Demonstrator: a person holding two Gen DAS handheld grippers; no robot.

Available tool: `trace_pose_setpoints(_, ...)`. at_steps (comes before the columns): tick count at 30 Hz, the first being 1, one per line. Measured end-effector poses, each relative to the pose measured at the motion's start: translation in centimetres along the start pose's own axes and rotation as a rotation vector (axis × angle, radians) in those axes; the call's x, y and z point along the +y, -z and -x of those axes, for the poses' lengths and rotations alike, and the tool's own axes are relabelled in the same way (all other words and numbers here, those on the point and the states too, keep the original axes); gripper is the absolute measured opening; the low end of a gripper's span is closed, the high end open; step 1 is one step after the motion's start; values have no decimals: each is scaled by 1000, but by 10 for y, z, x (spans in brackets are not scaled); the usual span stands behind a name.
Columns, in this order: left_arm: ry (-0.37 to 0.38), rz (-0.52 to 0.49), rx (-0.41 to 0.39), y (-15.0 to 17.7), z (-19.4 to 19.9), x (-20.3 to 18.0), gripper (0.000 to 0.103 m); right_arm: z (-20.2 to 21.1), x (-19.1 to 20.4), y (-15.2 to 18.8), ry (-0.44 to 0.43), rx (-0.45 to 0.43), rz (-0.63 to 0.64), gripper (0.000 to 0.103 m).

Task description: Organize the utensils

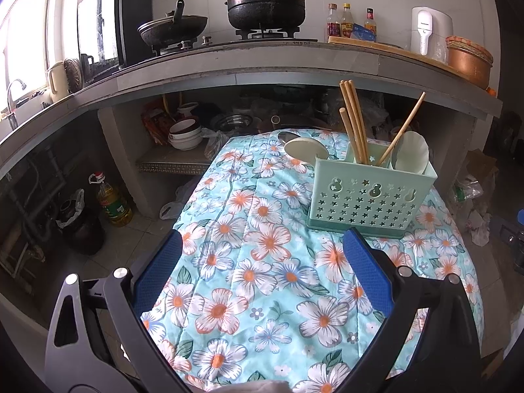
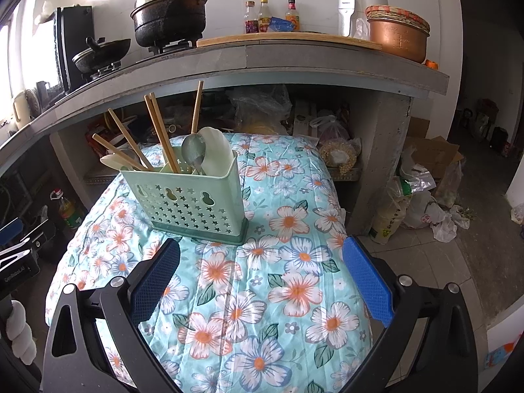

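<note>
On the left, the left tongs hang spread wide over the flowered cloth that covers the surface, their blue pads holding nothing. Ahead of them and a little to the right stands the pale green holder, upright on the cloth, its front wall pierced with stars. Behind its left corner a cream ladle lies on the cloth, with a metal spoon bowl showing just past it. In the holder, wooden chopsticks lean in the left and middle parts, one more slants to the right, and a second cream ladle stands in the right end. Seen from the right wrist, the right tongs are likewise spread apart and empty above the cloth, with the holder ahead and left of centre. There the chopsticks fan out of its left and middle parts, and a metal spoon stands beside the cream ladle in the right end. Beyond the cloth runs a grey kitchen counter carrying a black pot, sauce bottles and a copper-coloured pot. At the far left edge of this view, part of the other gripper shows, with a white-gloved hand below it.
</note>
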State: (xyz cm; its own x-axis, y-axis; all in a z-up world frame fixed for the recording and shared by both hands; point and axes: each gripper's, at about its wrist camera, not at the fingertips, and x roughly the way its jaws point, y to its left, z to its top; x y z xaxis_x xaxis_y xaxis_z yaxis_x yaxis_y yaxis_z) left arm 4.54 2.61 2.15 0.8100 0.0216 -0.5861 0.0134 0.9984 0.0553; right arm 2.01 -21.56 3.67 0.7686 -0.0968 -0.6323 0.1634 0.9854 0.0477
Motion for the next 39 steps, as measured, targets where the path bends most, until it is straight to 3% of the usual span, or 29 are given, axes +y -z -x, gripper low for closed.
trace_pose_setpoints(39, -3, -1, 2, 2, -1, 0, 95, 0, 2, 1, -6, 6, 6, 97)
